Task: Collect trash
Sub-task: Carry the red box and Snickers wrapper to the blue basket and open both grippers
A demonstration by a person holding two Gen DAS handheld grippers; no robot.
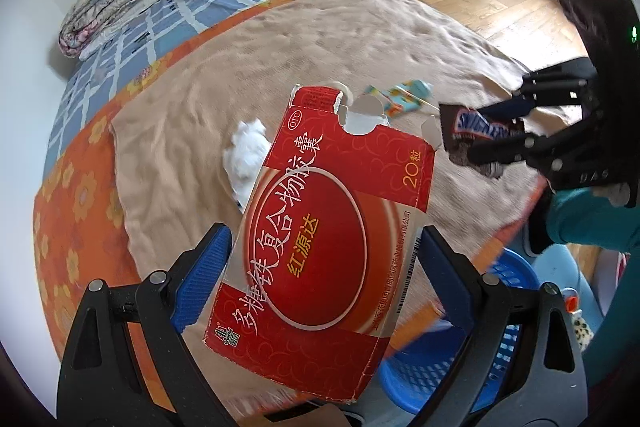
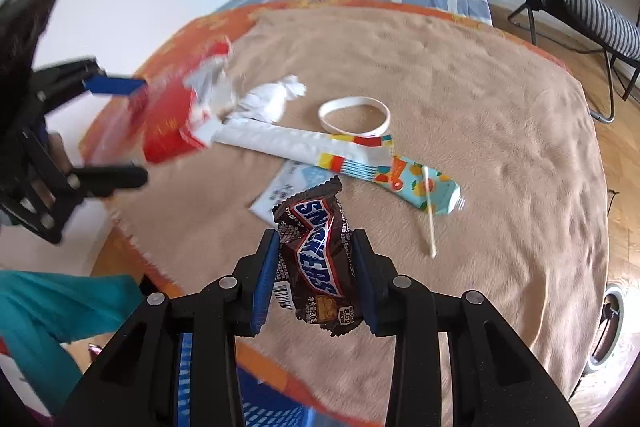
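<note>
Left claw (image 1: 324, 263) pinching red box (image 1: 324, 227); right claw (image 2: 316, 283) pinching Snickers wrapper (image 2: 316, 259); tube (image 2: 416, 183), swab (image 2: 429, 215) nearby.

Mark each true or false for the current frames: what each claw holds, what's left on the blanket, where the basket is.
1. The left claw holds a red medicine box. True.
2. The right claw is empty. False: it grips a Snickers wrapper.
3. A cotton swab lies across the toothpaste tube. True.
4. The white band is round the tube. False: it lies apart on the beige blanket, just beyond the tube's box.
5. The blue basket sits on the bed. False: it stands below the blanket's edge, beside the bed.
</note>
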